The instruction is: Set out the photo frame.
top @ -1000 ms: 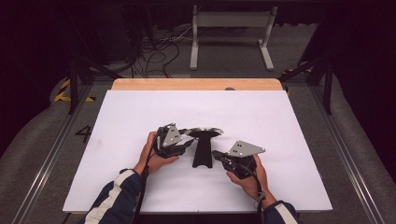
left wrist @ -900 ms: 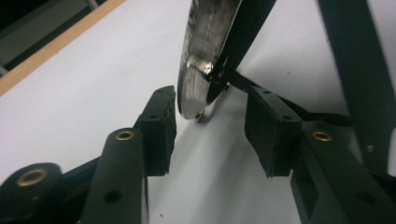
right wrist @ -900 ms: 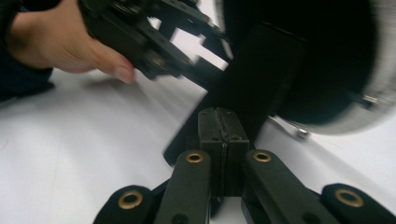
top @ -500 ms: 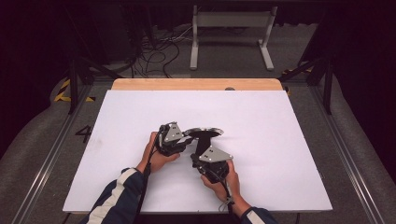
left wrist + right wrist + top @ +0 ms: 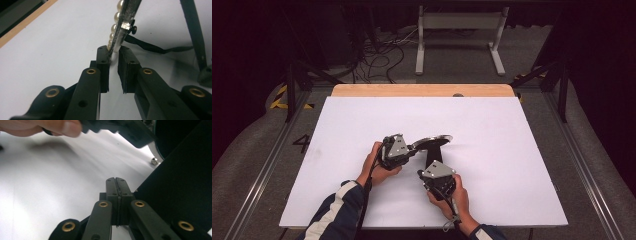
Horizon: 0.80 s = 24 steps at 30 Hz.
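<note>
Nearest us, the right tongs [image 5: 116, 180] are pressed together on nothing, low over the white table [image 5: 512, 165]. In the right gripper view, the black stand [image 5: 185, 185] rises just beside their tips, on their right. From above, the stand [image 5: 435, 156] runs lengthwise away from us and starts straight ahead of these tongs, so we judge the right hand [image 5: 451, 196] the nearer one to take it. Beyond that, the left tongs [image 5: 113, 53] have just been closing and seem to pinch the near rim of the pearl-edged round frame [image 5: 117, 32]. The frame [image 5: 432, 142] tilts up from them, to their right, over the stand's far end.
</note>
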Motion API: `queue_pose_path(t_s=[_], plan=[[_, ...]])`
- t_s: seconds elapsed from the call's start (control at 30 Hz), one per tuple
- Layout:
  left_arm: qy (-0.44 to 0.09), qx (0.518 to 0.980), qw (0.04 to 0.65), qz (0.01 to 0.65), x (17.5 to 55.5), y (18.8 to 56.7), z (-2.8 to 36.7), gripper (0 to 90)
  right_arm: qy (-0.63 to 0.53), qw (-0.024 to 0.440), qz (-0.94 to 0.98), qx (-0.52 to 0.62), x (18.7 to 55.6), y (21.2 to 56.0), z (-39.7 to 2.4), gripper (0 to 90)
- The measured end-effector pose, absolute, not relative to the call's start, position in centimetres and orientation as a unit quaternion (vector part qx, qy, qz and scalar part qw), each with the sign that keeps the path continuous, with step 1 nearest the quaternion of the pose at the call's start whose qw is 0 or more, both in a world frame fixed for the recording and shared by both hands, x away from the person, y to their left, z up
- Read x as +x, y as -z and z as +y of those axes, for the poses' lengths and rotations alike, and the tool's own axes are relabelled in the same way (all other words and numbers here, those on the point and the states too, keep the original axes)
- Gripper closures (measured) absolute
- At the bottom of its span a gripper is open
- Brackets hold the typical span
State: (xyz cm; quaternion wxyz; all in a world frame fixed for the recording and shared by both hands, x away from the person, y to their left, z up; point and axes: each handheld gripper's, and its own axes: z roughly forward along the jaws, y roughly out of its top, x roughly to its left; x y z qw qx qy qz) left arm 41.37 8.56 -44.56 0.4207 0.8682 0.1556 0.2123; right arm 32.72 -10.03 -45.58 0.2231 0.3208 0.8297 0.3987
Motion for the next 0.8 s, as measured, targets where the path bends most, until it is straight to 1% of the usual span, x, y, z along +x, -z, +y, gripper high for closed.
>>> queue_pose_path(t_s=[0.07,0.47,0.57,0.7,0.8], plan=[[-0.209,0.868,0.423,0.154,41.2,44.6,8.6,81.1,-0.391,0.23,0.833,0.317,32.7,45.5,-10.2,90.0],[-0.208,0.872,0.417,0.152,40.7,44.5,8.5,81.0,-0.391,0.207,0.835,0.326,33.1,45.4,-11.9,90.0],[-0.204,0.866,0.428,0.161,40.7,44.6,8.4,80.5,-0.395,0.203,0.833,0.33,33.2,45.3,-12.2,90.0],[-0.195,0.854,0.449,0.175,40.8,44.6,8.2,68.9,-0.403,0.196,0.831,0.33,33.4,45.3,-12.5,90.0],[-0.187,0.852,0.454,0.183,40.9,44.9,7.8,65.7,-0.41,0.194,0.828,0.33,33.3,45.3,-12.4,90.0]])
